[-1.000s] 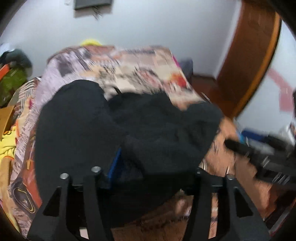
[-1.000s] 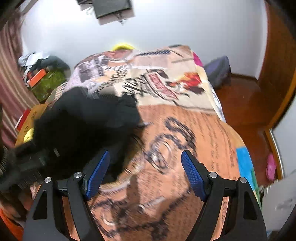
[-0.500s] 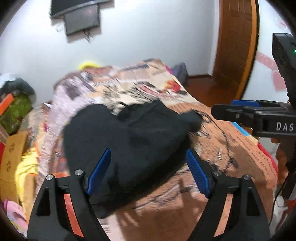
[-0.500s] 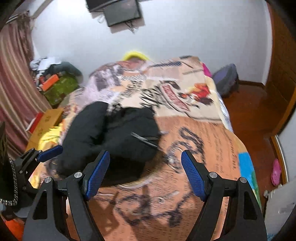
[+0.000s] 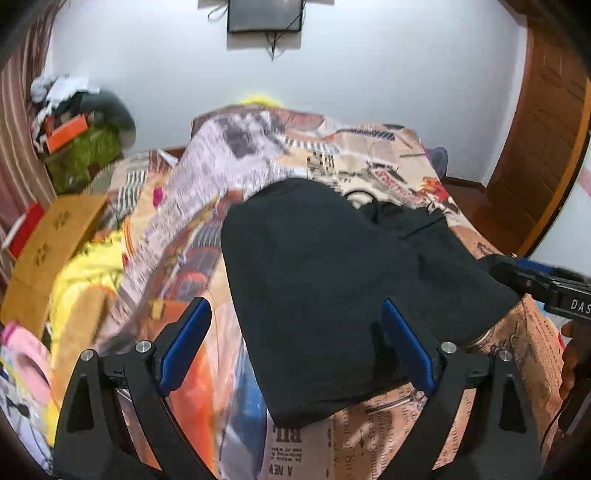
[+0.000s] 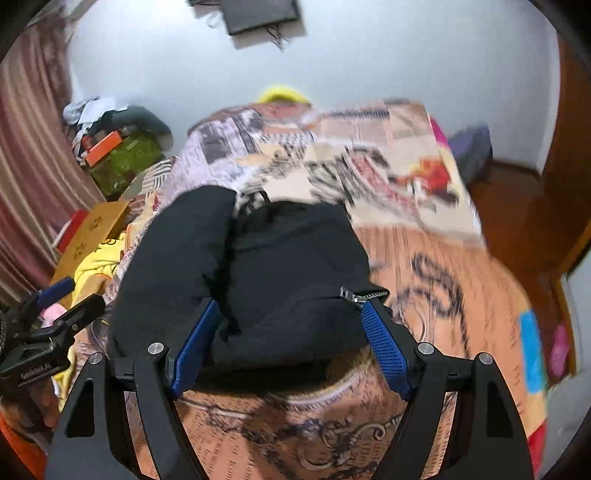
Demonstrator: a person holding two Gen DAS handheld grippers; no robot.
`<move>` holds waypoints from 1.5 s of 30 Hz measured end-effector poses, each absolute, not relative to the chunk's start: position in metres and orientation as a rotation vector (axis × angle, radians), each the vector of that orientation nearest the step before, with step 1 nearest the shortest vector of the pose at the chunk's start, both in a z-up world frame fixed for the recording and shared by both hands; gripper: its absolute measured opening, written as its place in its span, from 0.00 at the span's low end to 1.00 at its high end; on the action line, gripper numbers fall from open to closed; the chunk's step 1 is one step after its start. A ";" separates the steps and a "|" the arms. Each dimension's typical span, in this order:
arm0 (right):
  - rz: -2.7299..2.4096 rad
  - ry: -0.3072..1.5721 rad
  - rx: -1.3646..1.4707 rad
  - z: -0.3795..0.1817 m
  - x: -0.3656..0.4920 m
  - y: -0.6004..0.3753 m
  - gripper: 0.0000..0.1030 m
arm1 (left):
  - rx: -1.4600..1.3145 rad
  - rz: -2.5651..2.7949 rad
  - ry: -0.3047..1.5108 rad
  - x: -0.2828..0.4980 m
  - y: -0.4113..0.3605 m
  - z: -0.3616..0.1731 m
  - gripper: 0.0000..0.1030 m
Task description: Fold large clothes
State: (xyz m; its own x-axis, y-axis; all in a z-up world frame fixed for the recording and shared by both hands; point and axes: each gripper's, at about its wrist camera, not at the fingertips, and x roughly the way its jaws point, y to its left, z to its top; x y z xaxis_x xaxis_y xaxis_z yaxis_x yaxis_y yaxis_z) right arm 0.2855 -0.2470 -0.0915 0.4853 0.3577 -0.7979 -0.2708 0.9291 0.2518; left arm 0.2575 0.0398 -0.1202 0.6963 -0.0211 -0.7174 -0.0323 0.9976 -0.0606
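Jacket [image 5: 332, 280], black, bundled frame centre on bedspread [image 5: 369, 443]. Left gripper [image 5: 295, 347] jaws opening, empty; right gripper [image 6: 291, 347] spread, empty. Grab hem corners, flatten first.

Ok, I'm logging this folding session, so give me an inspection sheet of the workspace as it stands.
Surface: bed under a newspaper-print cover.
Job's things: black jacket bunched on the bed, zipper end showing.
Clutter: cardboard box, yellow cloth, pile of things beside the bed.
Grippers: left tool opening, nothing pinched; right tool open, not gripping.
Cables: cords hanging below the wall screen.
Surroundings: white wall, wooden door, striped curtain.
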 end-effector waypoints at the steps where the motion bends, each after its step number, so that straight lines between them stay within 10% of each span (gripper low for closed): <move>1: 0.382 1.013 0.109 -0.096 0.287 -0.251 0.77 | -0.070 0.008 0.811 0.257 0.040 -0.126 0.91; 19: 0.433 1.053 -0.007 -0.083 0.308 -0.271 0.80 | -0.149 0.030 0.889 0.285 0.081 -0.141 0.97; 39: 0.698 1.350 0.177 -0.150 0.380 -0.245 0.82 | -0.833 -0.300 1.213 0.351 0.115 -0.232 1.00; 45: 0.700 1.426 0.244 -0.162 0.379 -0.229 0.65 | -0.798 -0.297 1.205 0.346 0.109 -0.226 0.94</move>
